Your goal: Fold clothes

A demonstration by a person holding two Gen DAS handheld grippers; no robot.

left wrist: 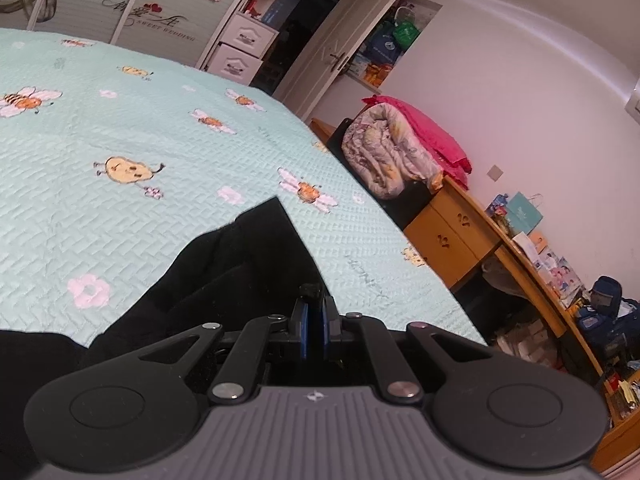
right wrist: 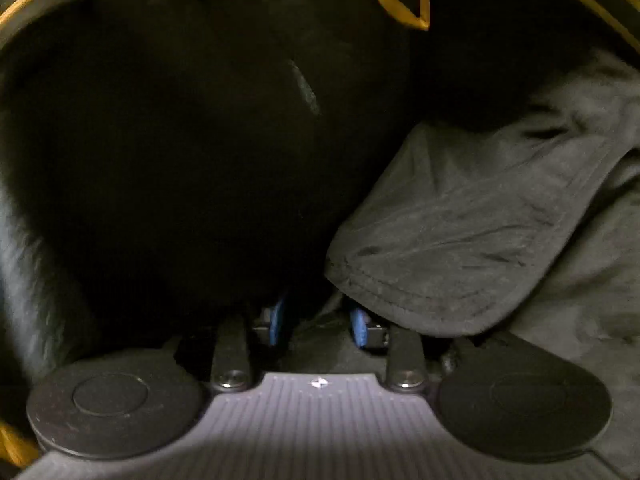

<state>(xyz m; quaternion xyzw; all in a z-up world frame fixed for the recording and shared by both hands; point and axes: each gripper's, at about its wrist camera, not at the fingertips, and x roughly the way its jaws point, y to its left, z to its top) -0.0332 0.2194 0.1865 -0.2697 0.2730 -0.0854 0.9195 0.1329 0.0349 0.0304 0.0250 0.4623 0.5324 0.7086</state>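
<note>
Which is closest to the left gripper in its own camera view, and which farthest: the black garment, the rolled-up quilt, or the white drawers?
1. Black garment: at the left gripper, lying on the bed.
2. Rolled-up quilt: beyond the bed's right edge.
3. White drawers: farthest, by the doorway.

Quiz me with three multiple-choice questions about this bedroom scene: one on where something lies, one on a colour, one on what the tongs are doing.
1. Where does the black garment lie?
A. on the bedspread
B. on the wooden desk
C. on the floor

2. What is the bedspread's ground colour?
A. pale mint green
B. red
C. brown

3. How do the left tongs stand?
A. spread wide
B. closed, blue pads nearly together
C. out of view

Answers: 1 A, the dark cloth spreads over the quilted cover. 2 A, mint green with bees and flowers. 3 B, only a thin gap shows between the pads.
</note>
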